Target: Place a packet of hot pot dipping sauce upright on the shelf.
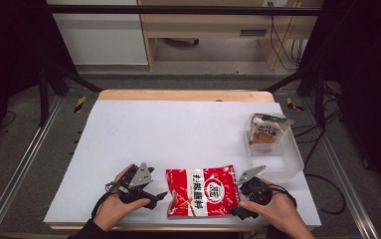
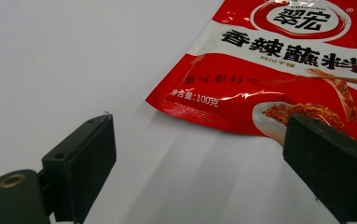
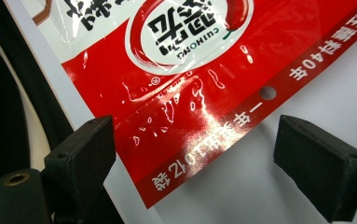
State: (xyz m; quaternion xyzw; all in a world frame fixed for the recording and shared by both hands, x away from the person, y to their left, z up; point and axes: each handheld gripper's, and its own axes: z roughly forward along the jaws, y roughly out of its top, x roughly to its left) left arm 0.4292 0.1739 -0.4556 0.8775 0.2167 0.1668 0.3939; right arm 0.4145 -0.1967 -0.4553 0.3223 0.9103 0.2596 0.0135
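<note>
Two spread-jawed hand-held grippers, left [image 1: 150, 195] and right [image 1: 241, 199], flanking red seasoning packet [image 1: 202, 191]; clear bin [image 1: 283, 160] nearby.

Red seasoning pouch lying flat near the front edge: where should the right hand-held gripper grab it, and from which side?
Probably the flat sealed strip with the hang hole on the red pouch, coming in low from the pouch's right end. The right hand-held gripper already straddles that edge with jaws open. The seam is thin and stiff, while the bulging middle lies flat on the white table.
</note>
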